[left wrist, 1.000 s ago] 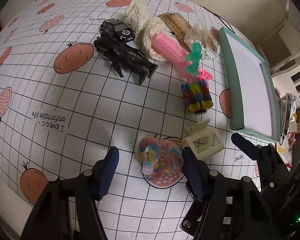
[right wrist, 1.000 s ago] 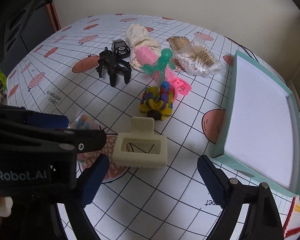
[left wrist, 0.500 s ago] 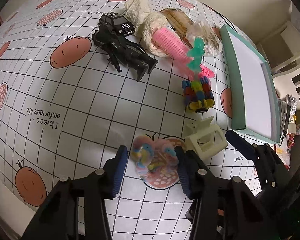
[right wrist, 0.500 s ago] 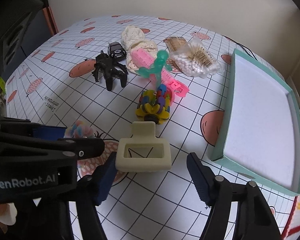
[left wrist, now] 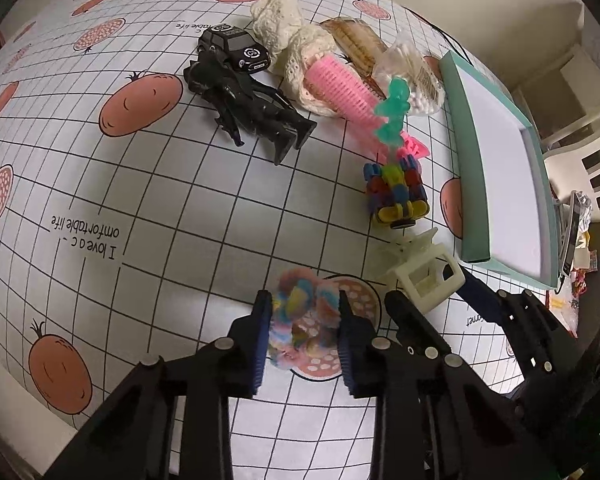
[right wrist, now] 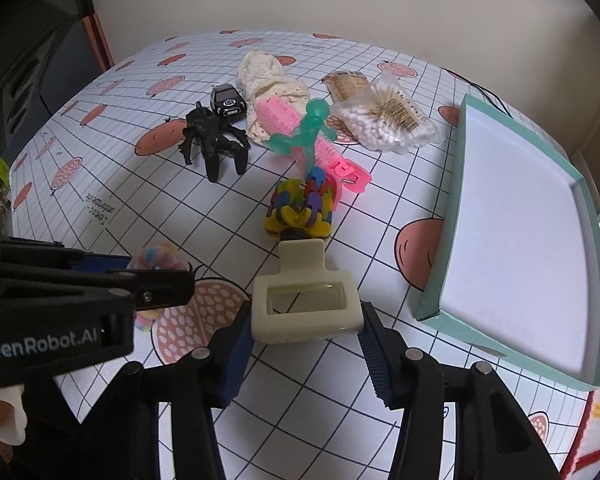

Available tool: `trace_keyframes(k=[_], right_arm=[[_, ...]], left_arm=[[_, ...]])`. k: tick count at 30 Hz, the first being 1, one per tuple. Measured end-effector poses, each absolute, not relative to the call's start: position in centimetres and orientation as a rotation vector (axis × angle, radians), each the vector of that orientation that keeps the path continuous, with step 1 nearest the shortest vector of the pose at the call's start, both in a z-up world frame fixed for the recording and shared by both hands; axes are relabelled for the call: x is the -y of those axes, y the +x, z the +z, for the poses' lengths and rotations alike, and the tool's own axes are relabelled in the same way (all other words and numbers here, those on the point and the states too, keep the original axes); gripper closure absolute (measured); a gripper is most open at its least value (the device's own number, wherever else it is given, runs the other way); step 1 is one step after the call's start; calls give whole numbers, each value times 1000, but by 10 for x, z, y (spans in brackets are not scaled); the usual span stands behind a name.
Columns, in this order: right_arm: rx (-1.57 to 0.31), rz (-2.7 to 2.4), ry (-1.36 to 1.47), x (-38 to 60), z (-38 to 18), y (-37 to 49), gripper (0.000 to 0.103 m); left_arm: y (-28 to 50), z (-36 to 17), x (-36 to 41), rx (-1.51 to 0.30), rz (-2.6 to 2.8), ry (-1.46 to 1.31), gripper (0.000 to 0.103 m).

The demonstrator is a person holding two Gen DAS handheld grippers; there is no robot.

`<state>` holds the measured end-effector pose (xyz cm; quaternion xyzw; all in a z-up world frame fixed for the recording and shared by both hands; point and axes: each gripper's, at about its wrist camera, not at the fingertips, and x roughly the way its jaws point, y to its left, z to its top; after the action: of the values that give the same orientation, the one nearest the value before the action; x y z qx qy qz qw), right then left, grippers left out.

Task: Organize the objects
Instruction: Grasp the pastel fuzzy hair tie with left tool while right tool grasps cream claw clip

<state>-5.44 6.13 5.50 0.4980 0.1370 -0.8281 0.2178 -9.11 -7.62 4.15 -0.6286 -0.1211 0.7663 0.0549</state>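
A fluffy pastel scrunchie lies on the fruit-print tablecloth, squeezed between the blue pads of my left gripper, which is shut on it. Just to its right, a cream hair claw clip sits tilted between the pads of my right gripper, which touch its two sides. The left wrist view shows that clip and the right gripper beside the scrunchie. In the right wrist view, the left gripper hides most of the scrunchie.
A teal tray with a white floor stands at the right. Further back lie a multicolour block toy, a green figure, a pink roller, a black robot toy, a toy car, a lace cloth and a cotton-swab bag.
Both grippers moved forward and narrowed. The left one went from open around the scrunchie to squeezing it; the right one came in onto the sides of the clip, which now sits tilted.
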Motion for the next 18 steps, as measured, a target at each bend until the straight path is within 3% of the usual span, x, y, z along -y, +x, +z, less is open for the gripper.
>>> trace_keyframes(k=[7,18], right_arm=[[-377,-2306,1369,-63,61,-54,50],[-348,-2347,1327,-70,81,-50,50]], left_arm=[[-85,53,85,382,2348,-1884,82],[-59,77,99,466,2420,-1778,83]])
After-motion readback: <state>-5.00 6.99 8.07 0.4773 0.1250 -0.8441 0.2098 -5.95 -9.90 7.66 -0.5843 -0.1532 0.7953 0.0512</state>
